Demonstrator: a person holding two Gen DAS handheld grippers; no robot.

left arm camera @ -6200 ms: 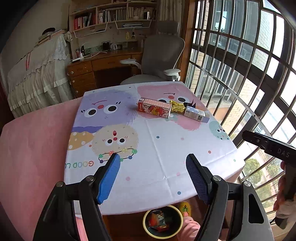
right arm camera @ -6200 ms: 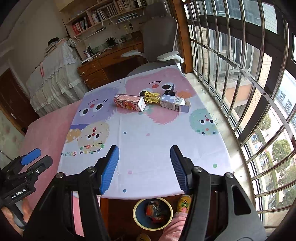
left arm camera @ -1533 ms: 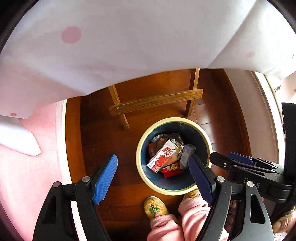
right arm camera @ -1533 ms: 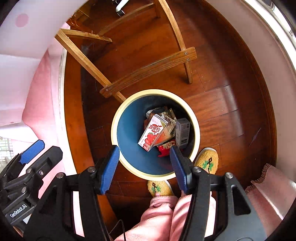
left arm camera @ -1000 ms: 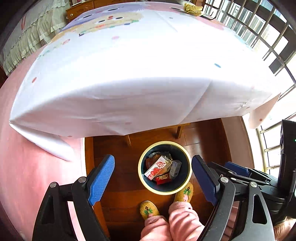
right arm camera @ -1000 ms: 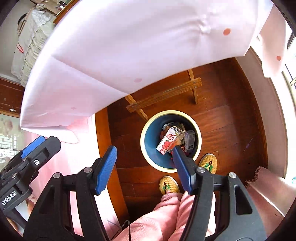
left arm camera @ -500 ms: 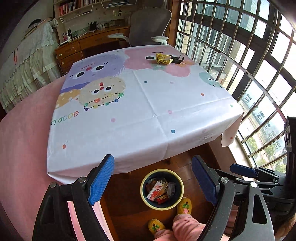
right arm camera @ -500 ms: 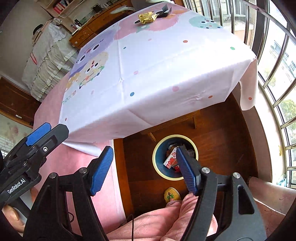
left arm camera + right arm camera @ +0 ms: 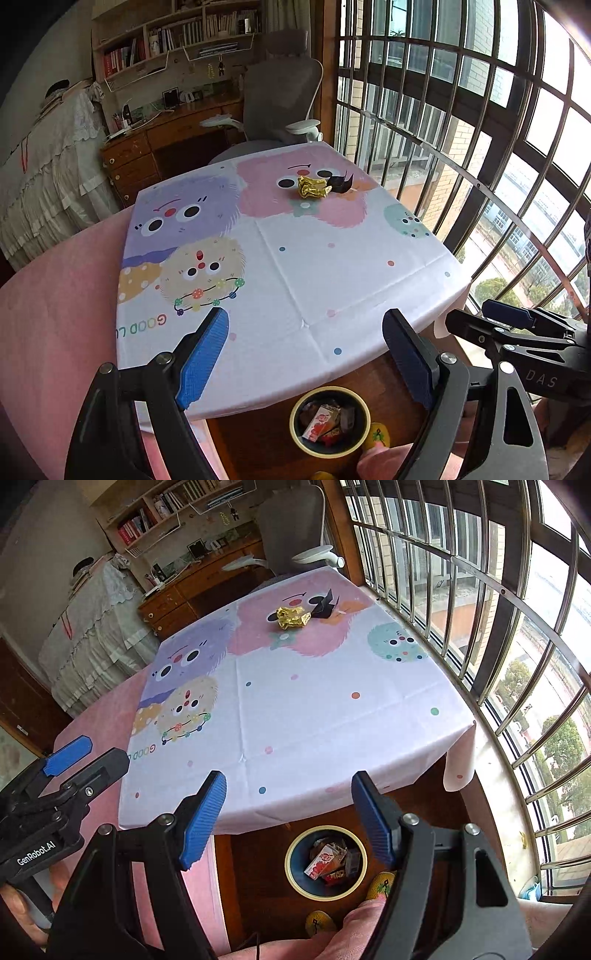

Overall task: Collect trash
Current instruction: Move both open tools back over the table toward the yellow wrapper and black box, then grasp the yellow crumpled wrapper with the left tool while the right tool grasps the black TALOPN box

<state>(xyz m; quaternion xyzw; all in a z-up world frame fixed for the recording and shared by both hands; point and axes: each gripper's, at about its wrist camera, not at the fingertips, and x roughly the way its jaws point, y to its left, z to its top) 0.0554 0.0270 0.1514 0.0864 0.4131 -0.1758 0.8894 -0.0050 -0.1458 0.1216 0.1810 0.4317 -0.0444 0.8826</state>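
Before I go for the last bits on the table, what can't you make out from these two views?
- Black scrap: too small in both views to tell what it is; gold wrapper overlaps its near edge.
- Bin: lower trash buried under the red carton.
- Floor under the table: hidden by the cloth.

Daylight through a barred window (image 9: pixel 461 122) lights a wooden desk (image 9: pixel 166 140), bookshelves (image 9: pixel 177 37) and grey chair (image 9: pixel 280 92).

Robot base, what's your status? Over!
Both grippers open, empty. Gold wrapper and black scrap on far tablecloth. Bin holds cartons. Path clear.
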